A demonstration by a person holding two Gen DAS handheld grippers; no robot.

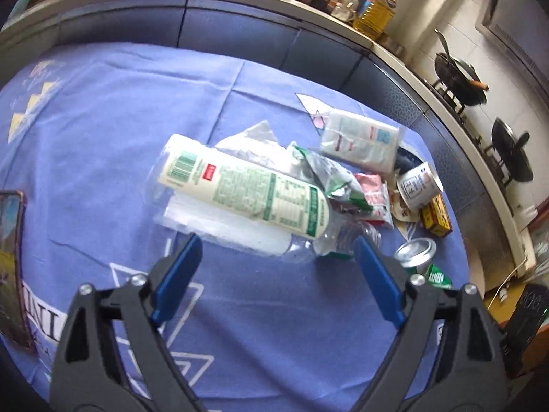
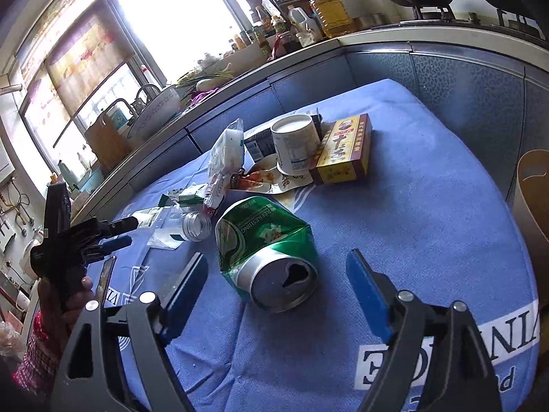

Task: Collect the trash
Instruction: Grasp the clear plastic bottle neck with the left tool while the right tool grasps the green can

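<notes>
The crushed can (image 2: 266, 254) lies at the frame's centre on the blue-covered bench (image 2: 429, 240), between the right gripper (image 2: 276, 271) fingers, which stand apart, untouching. It is judged light, thin-walled, slippery; the dented body is best pinched. The left gripper (image 1: 278, 250) is spread before the plastic bottle (image 1: 240, 195)

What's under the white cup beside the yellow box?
The white cup lies tipped on a flattened food wrapper with orange print, touching the yellow box. What the cup covers stays hidden.

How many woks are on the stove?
2: one wok with a utensil in it on the nearer burner, a second wok on the burner beyond. Others may sit outside the view.
</notes>
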